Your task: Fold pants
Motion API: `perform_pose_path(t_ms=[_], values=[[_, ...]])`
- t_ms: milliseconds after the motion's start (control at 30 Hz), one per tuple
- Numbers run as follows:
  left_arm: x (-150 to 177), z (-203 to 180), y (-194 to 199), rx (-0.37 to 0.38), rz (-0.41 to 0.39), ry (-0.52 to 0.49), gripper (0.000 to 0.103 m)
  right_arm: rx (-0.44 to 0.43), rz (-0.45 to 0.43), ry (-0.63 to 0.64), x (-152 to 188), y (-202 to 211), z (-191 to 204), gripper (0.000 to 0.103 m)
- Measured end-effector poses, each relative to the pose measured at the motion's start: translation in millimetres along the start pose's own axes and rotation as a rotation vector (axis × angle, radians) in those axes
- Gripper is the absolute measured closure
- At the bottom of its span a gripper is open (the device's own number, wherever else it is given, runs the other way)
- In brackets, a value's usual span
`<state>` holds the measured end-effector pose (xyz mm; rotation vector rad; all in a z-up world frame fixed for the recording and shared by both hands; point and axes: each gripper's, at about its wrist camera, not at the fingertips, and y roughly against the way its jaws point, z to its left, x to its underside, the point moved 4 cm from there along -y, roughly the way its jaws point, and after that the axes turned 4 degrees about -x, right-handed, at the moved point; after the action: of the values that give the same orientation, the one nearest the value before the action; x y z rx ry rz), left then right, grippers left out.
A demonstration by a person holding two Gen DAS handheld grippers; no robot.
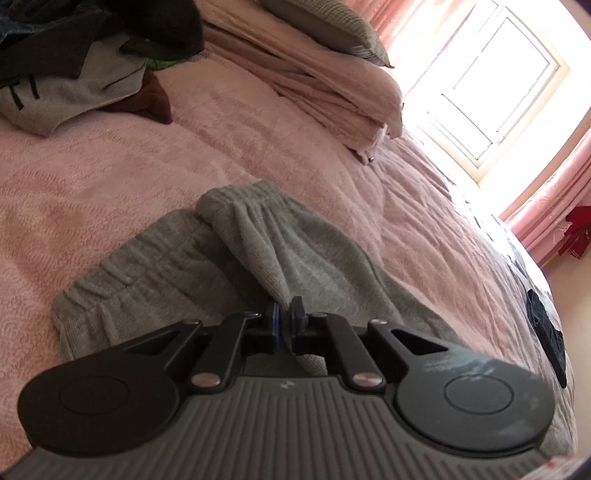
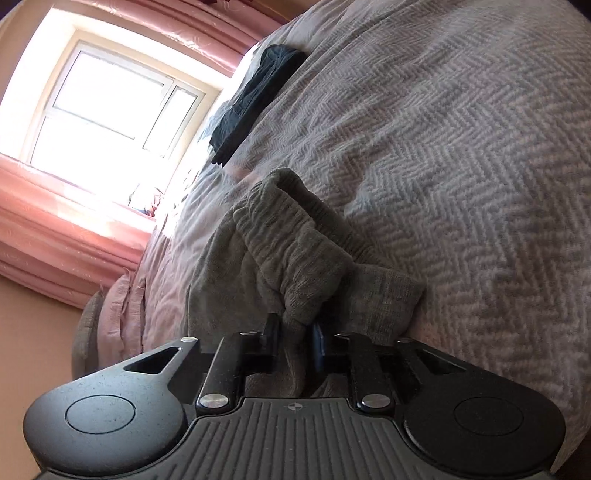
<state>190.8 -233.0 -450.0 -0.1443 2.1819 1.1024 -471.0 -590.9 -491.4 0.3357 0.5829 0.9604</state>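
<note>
Grey knit pants (image 1: 236, 251) lie on the pink bedspread, their gathered waistband toward the far side. My left gripper (image 1: 285, 314) is shut on a raised fold of the pants, which runs up from its fingertips. In the right wrist view the same grey pants (image 2: 291, 243) bunch up against the bed. There my right gripper (image 2: 297, 332) is shut on a ribbed, gathered edge of the cloth, pinched between its blue pads.
A heap of dark and grey clothes (image 1: 74, 66) sits at the far left of the bed (image 1: 110, 177). Folded pink bedding (image 1: 332, 85) and a grey pillow (image 1: 325, 26) lie at the back. A dark folded garment (image 2: 258, 99) rests near the bed's edge by the window (image 2: 110, 107).
</note>
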Motion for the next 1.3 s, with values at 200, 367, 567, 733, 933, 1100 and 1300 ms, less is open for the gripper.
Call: perform_pose_path(t_ms=[200, 367, 567, 733, 933, 1100, 1300], values=[[-27, -32, 64, 0.095, -0.156, -0.122, 0.1, -0.09, -0.071, 0.056, -21, 37, 28, 0.094], [36, 9, 77, 0.029, -0.121, -0.157, 0.098, -0.047, -0.064, 0.056, -11, 52, 11, 0.094], [64, 62, 60, 0.093, -0.063, 0.105, 0.089, 0.018, -0.058, -0.004, 0, 40, -10, 0.094], [36, 82, 60, 0.066, -0.106, 0.192, 0.076, 0.042, -0.066, 0.055, -4, 39, 5, 0.094], [26, 89, 40, 0.066, -0.056, 0.23, 0.076, 0.059, -0.067, 0.046, 0, 36, 2, 0.093], [15, 72, 41, 0.057, -0.037, 0.143, 0.083, 0.063, -0.066, 0.074, -2, 38, 8, 0.093], [22, 70, 43, 0.074, 0.017, 0.163, 0.08, 0.07, -0.051, 0.083, -3, 38, 8, 0.093]])
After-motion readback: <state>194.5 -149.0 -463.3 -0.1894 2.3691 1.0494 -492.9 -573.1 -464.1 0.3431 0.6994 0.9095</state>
